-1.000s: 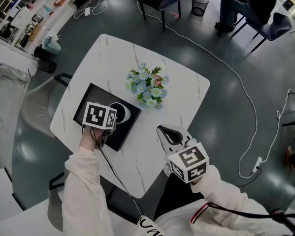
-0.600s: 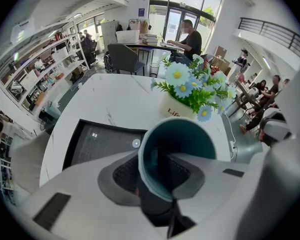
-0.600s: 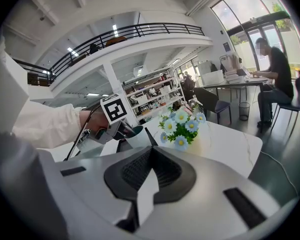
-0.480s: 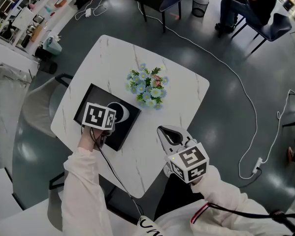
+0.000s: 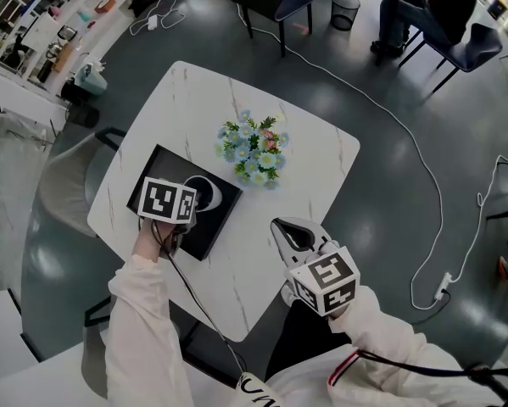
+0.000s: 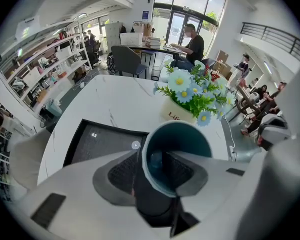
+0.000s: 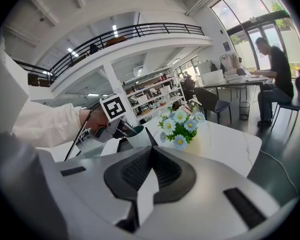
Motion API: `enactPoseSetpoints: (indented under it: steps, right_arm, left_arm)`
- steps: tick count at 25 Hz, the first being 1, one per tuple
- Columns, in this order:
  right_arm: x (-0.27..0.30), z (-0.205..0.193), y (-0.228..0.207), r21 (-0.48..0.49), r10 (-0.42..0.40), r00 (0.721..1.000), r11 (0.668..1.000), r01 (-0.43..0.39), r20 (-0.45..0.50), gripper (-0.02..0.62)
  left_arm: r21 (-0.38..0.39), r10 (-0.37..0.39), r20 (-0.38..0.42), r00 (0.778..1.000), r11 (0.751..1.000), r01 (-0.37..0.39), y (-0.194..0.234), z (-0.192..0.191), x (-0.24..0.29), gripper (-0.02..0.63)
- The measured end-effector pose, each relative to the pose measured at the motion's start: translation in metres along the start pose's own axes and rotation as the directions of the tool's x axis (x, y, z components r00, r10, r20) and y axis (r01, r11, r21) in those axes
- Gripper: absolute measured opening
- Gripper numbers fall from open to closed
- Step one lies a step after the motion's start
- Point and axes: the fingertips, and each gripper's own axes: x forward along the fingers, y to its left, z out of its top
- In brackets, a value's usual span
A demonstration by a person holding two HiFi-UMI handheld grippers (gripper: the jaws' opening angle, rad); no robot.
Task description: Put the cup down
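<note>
A cup (image 5: 206, 195) with a white outside and a teal inside (image 6: 182, 134) stands on a black mat (image 5: 224, 217) on the white marble table (image 5: 313, 155). My left gripper (image 5: 196, 198) is at the cup's rim. One finger reaches inside the cup and the other stays outside, with the wall between them. Its jaws are opening, and a gap shows between the inner pad (image 6: 176, 168) and the wall. My right gripper (image 5: 281, 227) hovers over the table's near edge, shut and empty. From the right gripper view I see the cup (image 7: 137, 134) beside the left gripper (image 7: 114, 126).
A pot of blue and white flowers (image 5: 255, 151) stands mid-table, just beyond the mat. Chairs, a bin and a trailing cable (image 5: 423, 168) are on the grey floor around the table. A person sits at a desk (image 5: 423, 7) at the far right.
The left gripper's marker cube has edged slightly left, away from the cup. The cup stays in place on the mat. The right gripper has not moved.
</note>
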Motion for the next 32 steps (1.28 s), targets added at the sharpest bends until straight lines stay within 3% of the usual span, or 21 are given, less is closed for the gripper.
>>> enactPoseSetpoints:
  steps: [21, 32]
  right_arm:
    - [-0.020, 0.003, 0.004, -0.031, -0.006, 1.000, 1.000, 0.006, -0.004, 0.005]
    - [-0.049, 0.011, 0.022, -0.108, 0.006, 1.000, 0.994, -0.008, -0.017, 0.005]
  left_arm:
    - [0.005, 0.053, 0.071, 0.996, 0.999, -0.054, -0.004, 0.012, -0.037, 0.141]
    - [-0.035, 0.088, 0.215, 0.973, 0.996, -0.082, -0.024, 0.010, -0.084, 0.140]
